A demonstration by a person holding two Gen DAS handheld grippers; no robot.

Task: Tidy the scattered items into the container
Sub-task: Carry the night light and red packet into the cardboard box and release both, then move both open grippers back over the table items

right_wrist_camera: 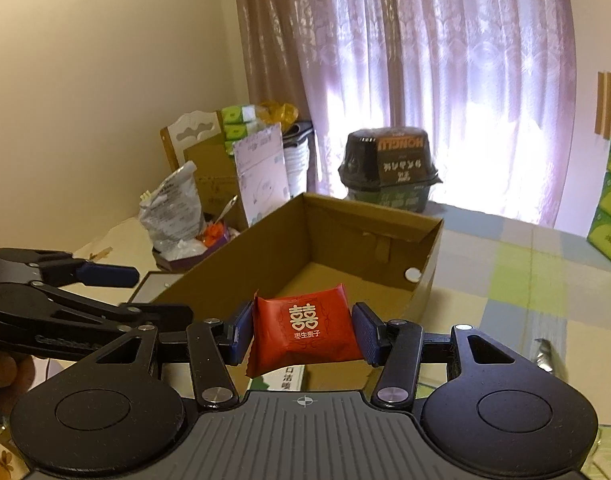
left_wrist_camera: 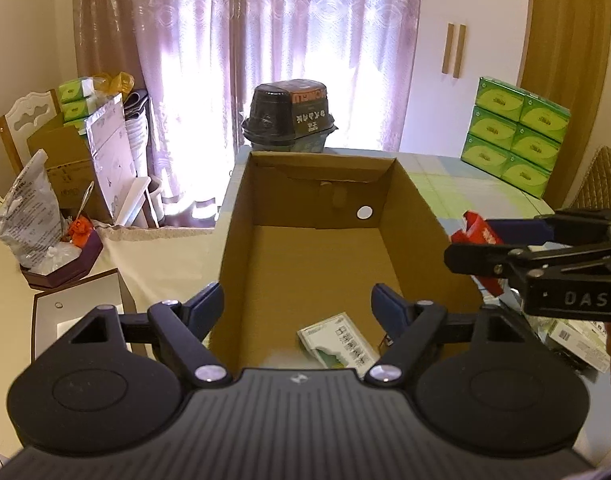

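Left wrist view: the left gripper (left_wrist_camera: 297, 306) is hovering over the near end of the cardboard box (left_wrist_camera: 425, 208), fingers spread wide and empty; a white-green packet (left_wrist_camera: 337, 346) is lying on the box floor.

Right wrist view: the right gripper (right_wrist_camera: 303, 334) is pinching a red sachet (right_wrist_camera: 303, 330) between its blue pads (right_wrist_camera: 365, 332), just short of the box's near edge.
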